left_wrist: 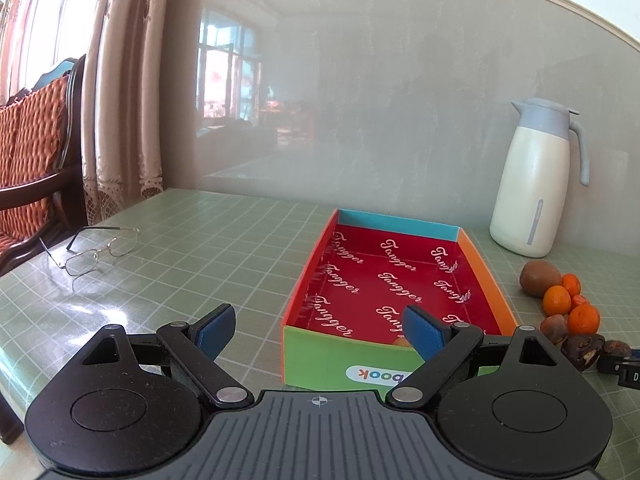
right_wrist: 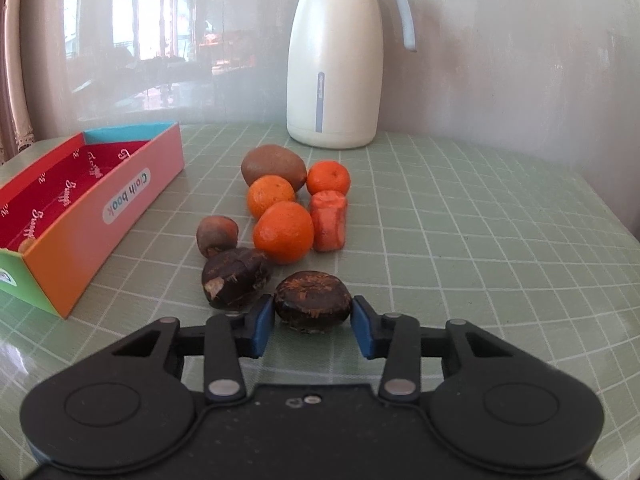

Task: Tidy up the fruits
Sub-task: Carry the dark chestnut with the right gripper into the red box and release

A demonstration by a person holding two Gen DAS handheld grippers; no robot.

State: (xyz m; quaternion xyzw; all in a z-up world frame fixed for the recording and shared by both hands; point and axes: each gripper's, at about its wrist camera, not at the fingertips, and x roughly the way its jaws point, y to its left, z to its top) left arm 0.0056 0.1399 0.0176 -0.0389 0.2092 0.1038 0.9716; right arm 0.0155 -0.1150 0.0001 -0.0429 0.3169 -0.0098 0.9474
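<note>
Our right gripper (right_wrist: 313, 322) has its blue fingers (right_wrist: 262, 326) pressed against both sides of a dark, flattened round fruit (right_wrist: 312, 300) resting on the green checked surface (right_wrist: 480, 240). Just beyond it lie a second dark fruit (right_wrist: 234, 282), a small brown one (right_wrist: 217, 236), three tangerines (right_wrist: 284, 232), a carrot piece (right_wrist: 329, 220) and a kiwi (right_wrist: 272, 166) (all clustered together). The colourful box (left_wrist: 394, 280) sits to the left with one small fruit (left_wrist: 401, 342) in its near corner. Our left gripper (left_wrist: 320, 330) hangs open and empty at the box's near end.
</note>
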